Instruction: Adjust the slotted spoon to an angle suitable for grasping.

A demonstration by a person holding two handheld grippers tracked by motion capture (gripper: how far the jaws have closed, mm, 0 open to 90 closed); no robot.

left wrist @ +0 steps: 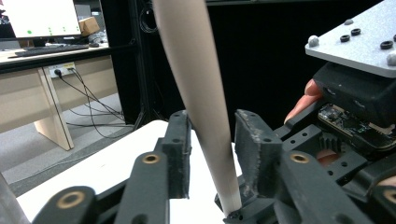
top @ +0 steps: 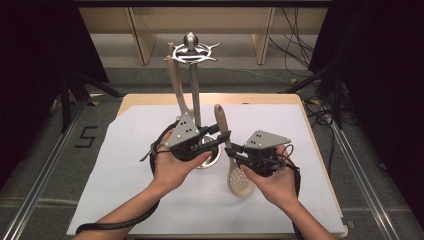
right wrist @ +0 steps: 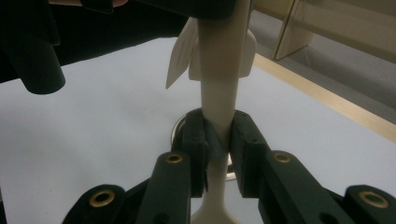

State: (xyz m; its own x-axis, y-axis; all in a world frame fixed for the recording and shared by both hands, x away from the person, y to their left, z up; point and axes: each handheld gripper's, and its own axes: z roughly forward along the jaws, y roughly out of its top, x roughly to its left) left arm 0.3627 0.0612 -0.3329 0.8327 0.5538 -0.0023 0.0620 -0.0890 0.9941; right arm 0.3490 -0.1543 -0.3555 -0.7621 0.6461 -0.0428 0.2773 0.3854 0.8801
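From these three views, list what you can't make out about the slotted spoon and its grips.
- Slotted spoon bowl: high view, right gripper covers part.
- Handle top: left gripper view, cut off by upper edge.
- Left gripper fingers: contact with handle unclear, gaps beside it.
- Stand base: high view, left hand hides it.

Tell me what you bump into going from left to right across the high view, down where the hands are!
left hand → left gripper → slotted spoon → right gripper's grey plate → right hand
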